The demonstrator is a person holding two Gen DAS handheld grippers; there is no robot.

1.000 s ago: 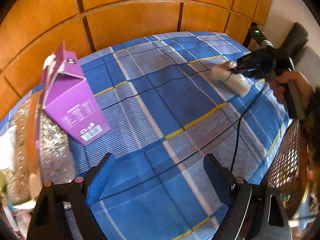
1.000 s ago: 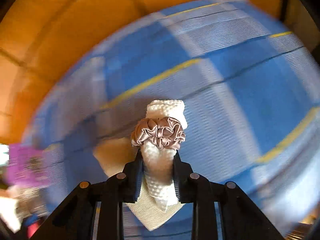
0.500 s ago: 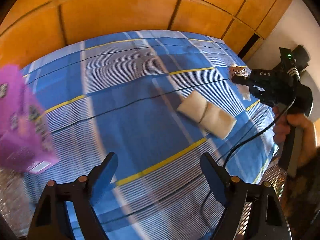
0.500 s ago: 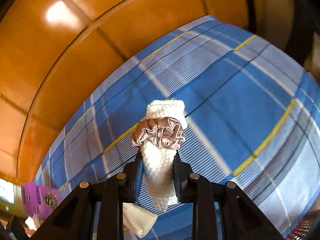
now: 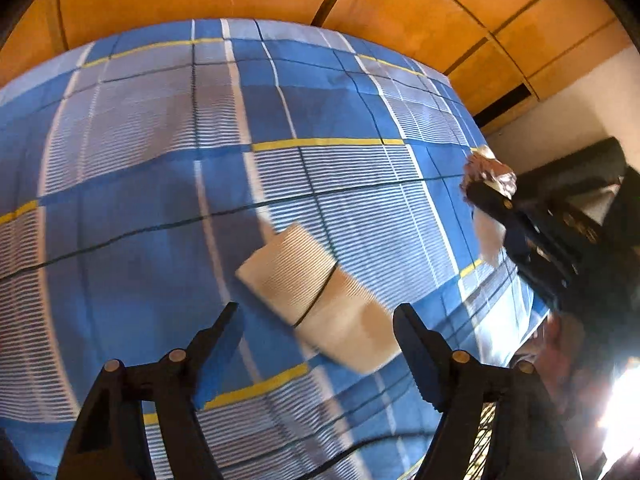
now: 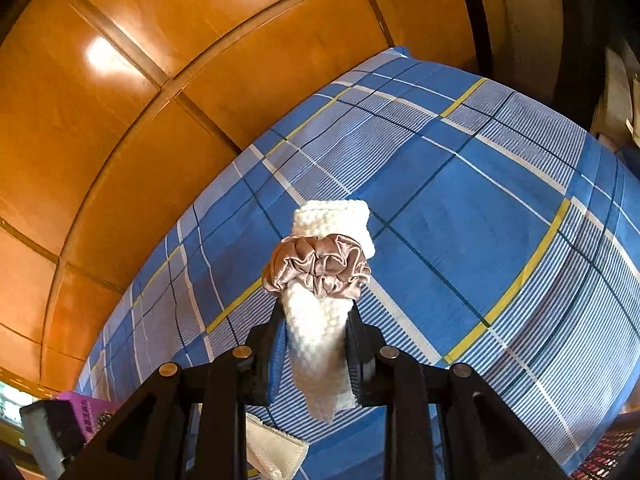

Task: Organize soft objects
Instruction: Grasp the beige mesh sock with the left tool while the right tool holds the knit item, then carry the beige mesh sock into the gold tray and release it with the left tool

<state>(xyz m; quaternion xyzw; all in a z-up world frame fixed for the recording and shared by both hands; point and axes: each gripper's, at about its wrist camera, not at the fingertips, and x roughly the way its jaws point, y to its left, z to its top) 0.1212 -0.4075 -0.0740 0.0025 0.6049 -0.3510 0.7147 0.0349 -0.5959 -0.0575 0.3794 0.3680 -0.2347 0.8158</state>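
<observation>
White knit roll (image 6: 318,320) stays pinched in my right tool (image 6: 316,344), lifted clear, while my left tool (image 5: 316,320) gapes over the beige towel (image 5: 316,296) to grab it.

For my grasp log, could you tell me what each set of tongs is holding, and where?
The right tongs pinch the rolled white cloth just below its satin scrunchie. The left tongs are open, holding nothing.

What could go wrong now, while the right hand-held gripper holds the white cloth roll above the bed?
1. The right hand-held gripper pinches only the lower part of the white knitted cloth roll; it might slip out.
2. The satin scrunchie sits near the free end and could slide off.
3. The open left hand-held gripper may push the beige banded towel roll away.
</observation>
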